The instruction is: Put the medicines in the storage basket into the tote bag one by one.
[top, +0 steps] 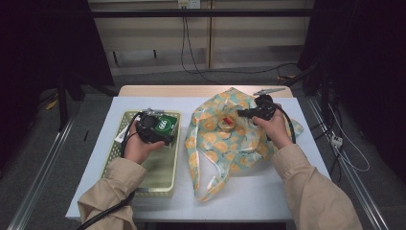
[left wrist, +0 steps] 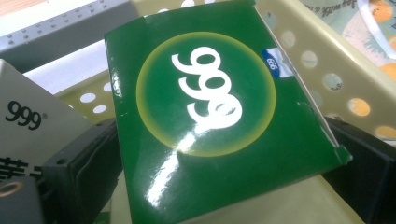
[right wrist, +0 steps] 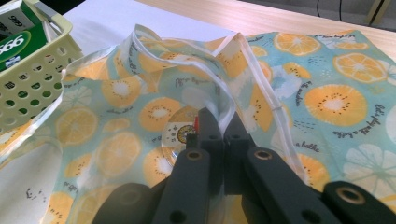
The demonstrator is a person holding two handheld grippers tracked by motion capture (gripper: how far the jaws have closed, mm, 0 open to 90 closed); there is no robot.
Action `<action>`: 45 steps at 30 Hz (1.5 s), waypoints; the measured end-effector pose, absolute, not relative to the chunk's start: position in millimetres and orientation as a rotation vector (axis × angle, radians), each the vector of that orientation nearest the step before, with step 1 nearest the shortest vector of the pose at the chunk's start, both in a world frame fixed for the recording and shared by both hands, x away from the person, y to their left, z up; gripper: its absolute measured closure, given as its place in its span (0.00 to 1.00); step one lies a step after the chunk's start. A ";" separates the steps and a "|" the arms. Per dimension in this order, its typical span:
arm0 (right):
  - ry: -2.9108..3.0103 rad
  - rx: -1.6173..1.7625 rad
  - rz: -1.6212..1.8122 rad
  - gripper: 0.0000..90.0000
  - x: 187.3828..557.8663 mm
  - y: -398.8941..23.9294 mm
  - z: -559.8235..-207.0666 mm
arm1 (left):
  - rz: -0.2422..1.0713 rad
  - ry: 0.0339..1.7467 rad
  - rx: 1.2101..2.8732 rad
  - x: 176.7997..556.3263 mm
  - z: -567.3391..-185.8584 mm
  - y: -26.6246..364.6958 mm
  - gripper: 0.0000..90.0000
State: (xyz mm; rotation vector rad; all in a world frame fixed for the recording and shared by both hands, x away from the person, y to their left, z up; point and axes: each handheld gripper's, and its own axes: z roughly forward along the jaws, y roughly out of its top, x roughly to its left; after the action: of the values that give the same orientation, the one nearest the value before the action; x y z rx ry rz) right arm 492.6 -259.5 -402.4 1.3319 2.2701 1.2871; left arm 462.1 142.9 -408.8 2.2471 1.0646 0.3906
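At the left of the high view the left gripper has its jaws clamped on a green carton and holds it over the upper end of the pale yellow basket; in the left gripper view the glossy green cardboard, printed with a white "999" in a yellow-rimmed circle, sits between the two black jaws with the basket's perforated plastic wall behind it, and a white box bearing the same number lies at the left edge. At the centre right, the right gripper has its jaws closed on the white-piped rim of the fabric bag, pinching a fold of its mouth. The bag is soft, rumpled cloth printed with orange slices on pale teal, spread flat over the white tabletop. A small round tin rests in the bag's opening, so I judge that the packing is under way: one item sits at the bag, the carton is lifted but not yet carried across, and the white box remains in the basket.
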 end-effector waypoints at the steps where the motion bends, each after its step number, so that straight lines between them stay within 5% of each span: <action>1: 2.271 1.329 1.290 1.00 492.7 -259.4 -402.3 | 0.393 1.067 2.249 462.2 -408.9 142.4 0.05; 22: 2.278 1.329 1.296 1.00 490.1 -259.9 -403.2 | 0.356 1.204 2.213 455.4 -396.4 149.8 0.18; 35: 2.274 1.336 1.298 1.00 489.2 -262.7 -403.4 | 0.356 1.123 2.141 438.6 -329.5 155.4 0.18; 45: 2.277 1.335 1.309 1.00 487.5 -264.6 -400.5 | 0.313 0.953 2.133 435.4 -304.1 108.6 0.18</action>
State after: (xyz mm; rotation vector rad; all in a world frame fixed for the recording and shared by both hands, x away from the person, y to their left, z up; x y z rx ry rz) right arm 487.5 -264.6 -400.5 1.3350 2.2774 1.3086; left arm 435.4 108.6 -304.1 2.1333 0.9535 0.3134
